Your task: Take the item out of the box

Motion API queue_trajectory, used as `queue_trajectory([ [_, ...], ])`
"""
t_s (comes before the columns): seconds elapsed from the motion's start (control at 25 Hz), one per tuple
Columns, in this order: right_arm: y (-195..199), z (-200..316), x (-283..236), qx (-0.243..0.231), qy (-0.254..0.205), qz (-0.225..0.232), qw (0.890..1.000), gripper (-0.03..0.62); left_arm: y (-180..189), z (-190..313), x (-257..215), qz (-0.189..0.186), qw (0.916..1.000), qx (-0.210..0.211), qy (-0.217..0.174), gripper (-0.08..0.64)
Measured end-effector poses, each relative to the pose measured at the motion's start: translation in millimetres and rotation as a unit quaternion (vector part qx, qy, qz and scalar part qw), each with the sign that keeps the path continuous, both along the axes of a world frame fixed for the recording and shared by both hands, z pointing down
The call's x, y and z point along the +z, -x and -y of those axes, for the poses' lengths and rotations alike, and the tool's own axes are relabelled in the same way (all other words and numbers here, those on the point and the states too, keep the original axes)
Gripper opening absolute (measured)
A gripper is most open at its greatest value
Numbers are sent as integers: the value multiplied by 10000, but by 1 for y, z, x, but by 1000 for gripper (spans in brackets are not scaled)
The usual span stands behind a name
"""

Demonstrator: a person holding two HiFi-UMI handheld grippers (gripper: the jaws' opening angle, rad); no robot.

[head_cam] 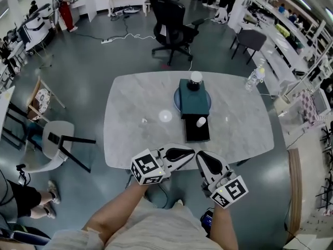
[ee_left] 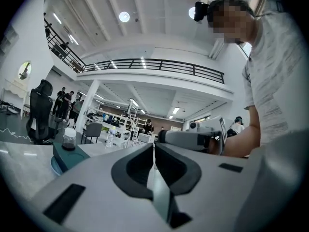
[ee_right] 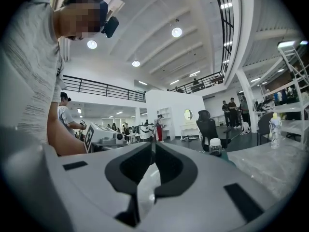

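Bright ceiling lights, sharp focus, strong fisheye bending at dark edges.

Wide bare counter (head_cam: 136,113) ahead-left of left claw (head_cam: 190,152): free to pass. Straight ahead of right claw (head_cam: 201,157): box (head_cam: 193,101), jar (head_cam: 195,78) on top, blocking.

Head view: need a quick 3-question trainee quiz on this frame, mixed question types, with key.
1. True or false: the left gripper and the right gripper are both shut with nothing between the jaws.
2. Where does the small white item lie? A) in the open black tray at the near end of the dark green box; B) on the floor; C) in the left gripper.
3. What stands on top of the dark green box, at its far end?

Key: 1 true. 2 A. 3 a white-capped jar.
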State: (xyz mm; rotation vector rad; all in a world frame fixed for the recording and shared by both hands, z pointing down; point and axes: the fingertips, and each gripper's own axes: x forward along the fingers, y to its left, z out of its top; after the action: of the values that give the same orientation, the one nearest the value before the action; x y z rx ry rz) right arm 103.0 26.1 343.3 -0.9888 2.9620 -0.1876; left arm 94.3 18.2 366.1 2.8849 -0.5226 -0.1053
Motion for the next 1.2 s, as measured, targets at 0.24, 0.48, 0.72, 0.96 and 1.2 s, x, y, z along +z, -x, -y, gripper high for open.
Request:
queue_trajectory([
  [0.24, 50, 33, -1, 458, -53, 0, 9989, 23, 47, 36, -3, -56, 9989, 446, -99, 21],
  [0.48, 72, 47, 4, 873, 29, -68, 9962, 23, 71, 53, -6, -138, 9965, 810, -158, 21],
  [0.72, 81, 50, -2, 1137, -25, -138, 9934, 23, 90, 51, -7, -185, 9948, 987, -167, 21],
  [0.96, 93, 44, 1, 1215, -23, -215, 9924, 23, 102, 47, -3, -189, 9934, 1114, -181, 21],
  [1.2, 97, 36, 4, 1206, -11, -246, 9924, 23, 105, 43, -1, -219, 9926, 1176, -215, 21],
])
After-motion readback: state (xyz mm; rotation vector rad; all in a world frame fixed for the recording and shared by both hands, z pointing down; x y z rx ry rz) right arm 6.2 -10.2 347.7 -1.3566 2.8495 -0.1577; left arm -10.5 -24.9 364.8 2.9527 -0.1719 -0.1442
